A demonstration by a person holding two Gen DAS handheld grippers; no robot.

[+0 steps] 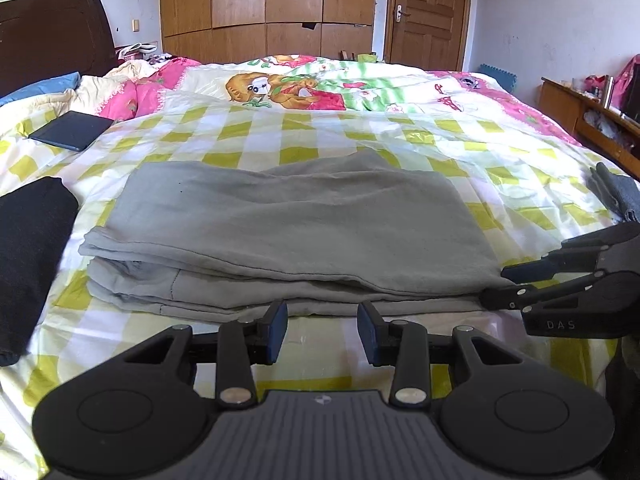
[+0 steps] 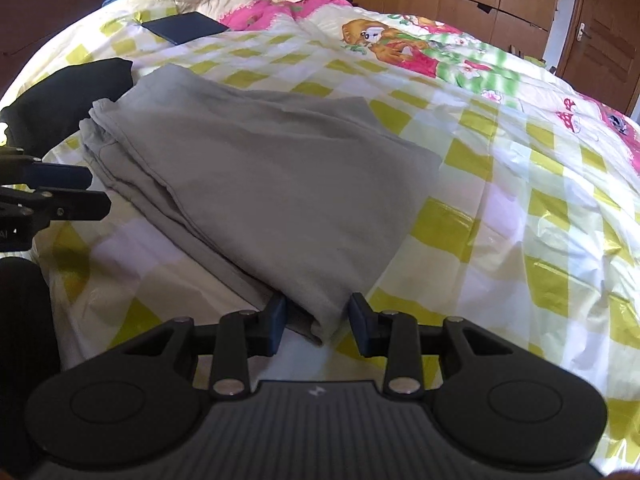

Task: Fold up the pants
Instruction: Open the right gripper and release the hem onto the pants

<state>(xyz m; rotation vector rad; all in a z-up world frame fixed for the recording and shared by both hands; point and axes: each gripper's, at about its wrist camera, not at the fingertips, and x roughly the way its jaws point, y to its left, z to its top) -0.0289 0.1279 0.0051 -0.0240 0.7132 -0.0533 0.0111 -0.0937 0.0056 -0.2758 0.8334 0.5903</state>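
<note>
Grey pants (image 1: 288,232) lie folded in layers on the checked bedspread; they also show in the right wrist view (image 2: 264,184). My left gripper (image 1: 322,330) is open and empty, just short of the near edge of the pants. My right gripper (image 2: 316,324) is open, its jaws on either side of the near right corner of the pants, not closed on it. In the left wrist view the right gripper (image 1: 496,284) comes in from the right at that corner. In the right wrist view the left gripper (image 2: 98,190) is at the left edge.
A black garment (image 1: 28,256) lies left of the pants. A dark tablet (image 1: 70,130) rests further back left. A grey-blue cloth (image 1: 618,196) is at the right bed edge. Wardrobe (image 1: 264,8), door (image 1: 430,16) and a side shelf (image 1: 592,116) stand beyond.
</note>
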